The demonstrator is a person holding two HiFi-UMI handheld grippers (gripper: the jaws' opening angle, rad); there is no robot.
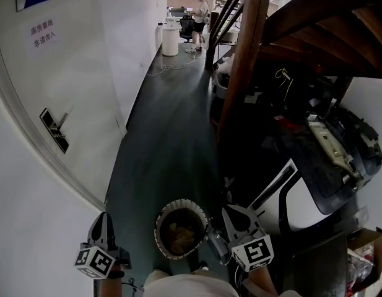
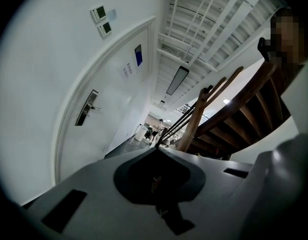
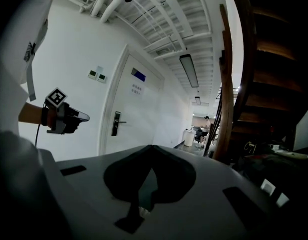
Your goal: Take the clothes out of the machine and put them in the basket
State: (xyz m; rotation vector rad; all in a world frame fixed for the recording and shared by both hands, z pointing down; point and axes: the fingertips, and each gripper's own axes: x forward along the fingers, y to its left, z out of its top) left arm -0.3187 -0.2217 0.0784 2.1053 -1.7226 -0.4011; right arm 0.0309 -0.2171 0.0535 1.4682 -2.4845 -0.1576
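Two grippers, both empty, jaws pressed together.
Left gripper and right gripper held either side of the near basket; clothes lie inside, machine at right, probably between loads.

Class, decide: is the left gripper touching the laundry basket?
Apart. The head view shows dark floor between the left gripper and the basket's white rim; the left gripper view shows shut jaws holding nothing.

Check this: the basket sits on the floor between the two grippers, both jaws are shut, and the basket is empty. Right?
Not empty: the head view shows clothes lying in the basket. It does sit between the left gripper and right gripper, jaws shut.
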